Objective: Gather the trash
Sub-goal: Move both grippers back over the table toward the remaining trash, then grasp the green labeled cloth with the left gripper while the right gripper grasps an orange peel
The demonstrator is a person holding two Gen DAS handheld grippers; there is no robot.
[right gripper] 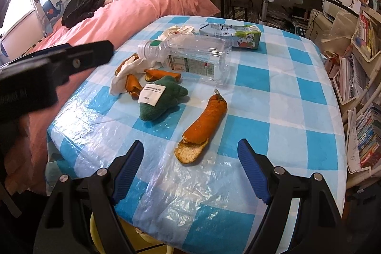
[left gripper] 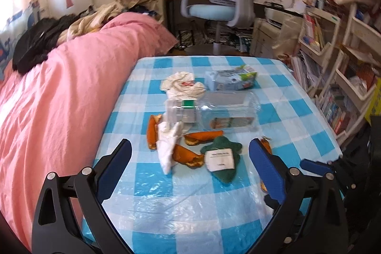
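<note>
A: Entry: trash lies loose on the desk (right gripper: 273, 92) with the blue-and-white checked plastic cover; nothing collected yet, by the look of it. Nearest piece is the long curled strip of orange peel (right gripper: 202, 125), alone on the near side, just ahead of the right tongs (right gripper: 190, 166).

B: State of the right tongs?

A: Jaws wide apart, nothing between the pads; tilted down toward the desk, the peel just beyond the tips. Left tongs (left gripper: 190, 163) likewise stand wide and hold nothing; angled down over the cluster further left.

B: What is in the cluster?

A: Clear empty plastic bottle (left gripper: 221, 113) on its side; crumpled white tissue (left gripper: 169, 146) and smaller orange peel scraps (left gripper: 188, 156) touching it; a dark green stuffed fabric piece with a white label (left gripper: 222, 158) just beside; a blue-and-green drink carton (left gripper: 229, 80) and a second wad of paper (left gripper: 182, 85) behind the bottle.

B: Advice for the step in hand?

A: My judgement: take the lone peel with the right tongs; close across its narrow width near the middle, pads low to the cover; the strip is curved and light, may roll or slip; avoid pinching the loose plastic cover. No bin visible in either view.
</note>
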